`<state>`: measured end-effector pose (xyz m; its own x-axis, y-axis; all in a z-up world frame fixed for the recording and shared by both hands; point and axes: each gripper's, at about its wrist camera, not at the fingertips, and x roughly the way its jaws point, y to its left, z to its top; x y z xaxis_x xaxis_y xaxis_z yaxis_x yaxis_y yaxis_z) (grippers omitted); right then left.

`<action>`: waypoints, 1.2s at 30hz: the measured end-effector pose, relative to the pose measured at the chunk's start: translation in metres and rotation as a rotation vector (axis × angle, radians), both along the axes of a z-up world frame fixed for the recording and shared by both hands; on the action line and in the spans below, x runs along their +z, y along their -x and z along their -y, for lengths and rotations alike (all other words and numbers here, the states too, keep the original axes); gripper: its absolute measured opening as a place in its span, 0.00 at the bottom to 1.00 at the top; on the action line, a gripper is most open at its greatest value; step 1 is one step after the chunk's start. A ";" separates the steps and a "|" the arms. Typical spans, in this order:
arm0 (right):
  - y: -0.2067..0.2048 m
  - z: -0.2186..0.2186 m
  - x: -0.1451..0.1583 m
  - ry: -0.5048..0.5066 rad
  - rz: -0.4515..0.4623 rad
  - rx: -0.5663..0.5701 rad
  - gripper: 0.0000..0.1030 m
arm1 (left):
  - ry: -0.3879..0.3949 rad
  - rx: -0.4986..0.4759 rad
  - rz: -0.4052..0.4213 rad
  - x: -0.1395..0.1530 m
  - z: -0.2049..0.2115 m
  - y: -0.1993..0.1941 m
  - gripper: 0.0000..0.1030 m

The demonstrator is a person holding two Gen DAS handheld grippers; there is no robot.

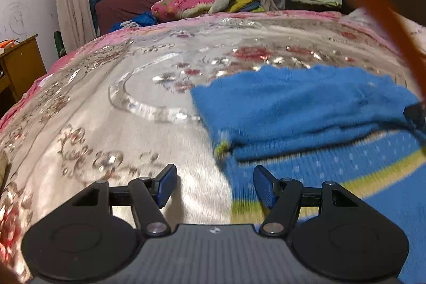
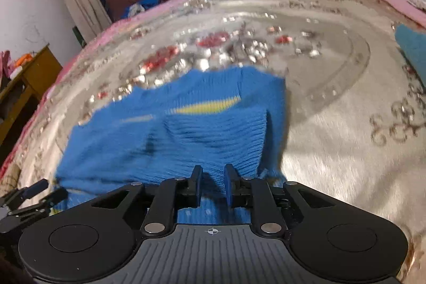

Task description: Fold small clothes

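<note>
The blue knitted garment (image 2: pixel 170 135), with a yellow-green stripe, lay on the shiny flowered bedspread (image 1: pixel 106 103), and one part of it was already folded over the rest, so that a doubled layer showed in both views. In my judgement the main risk was at the right side: the right gripper (image 2: pixel 213 186) had its jaws almost closed, with only a narrow gap, and blue knit filled this gap, so it seemed to pinch the near edge of the fabric, though the blur made it hard to be sure how firmly. If the pinch was shallow, the knit could slip out while the fold was carried, and the layer would fall back crooked. The bedspread looked smooth and slippery, so the whole garment might also slide with the pull instead of staying flat. The left gripper (image 1: pixel 215 184) was wide open and held nothing; its right finger was over the near-left edge of the garment, its left finger over bare bedspread, and I could not tell if it touched. With that side not anchored, the fold could become uneven. Both views were blurred.
</note>
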<state>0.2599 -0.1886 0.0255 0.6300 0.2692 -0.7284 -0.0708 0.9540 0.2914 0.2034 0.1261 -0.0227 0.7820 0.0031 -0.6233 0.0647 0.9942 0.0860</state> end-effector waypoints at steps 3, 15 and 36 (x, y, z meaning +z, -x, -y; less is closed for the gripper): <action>0.010 0.002 0.009 -0.022 0.002 -0.006 0.19 | 0.016 0.002 -0.003 0.003 -0.003 0.014 0.67; 0.124 0.038 0.015 -0.029 -0.098 0.025 0.20 | 0.068 -0.039 -0.059 0.010 -0.005 0.086 0.67; 0.205 0.061 -0.009 -0.044 -0.227 0.069 0.20 | 0.147 -0.088 -0.193 0.001 -0.003 0.173 0.65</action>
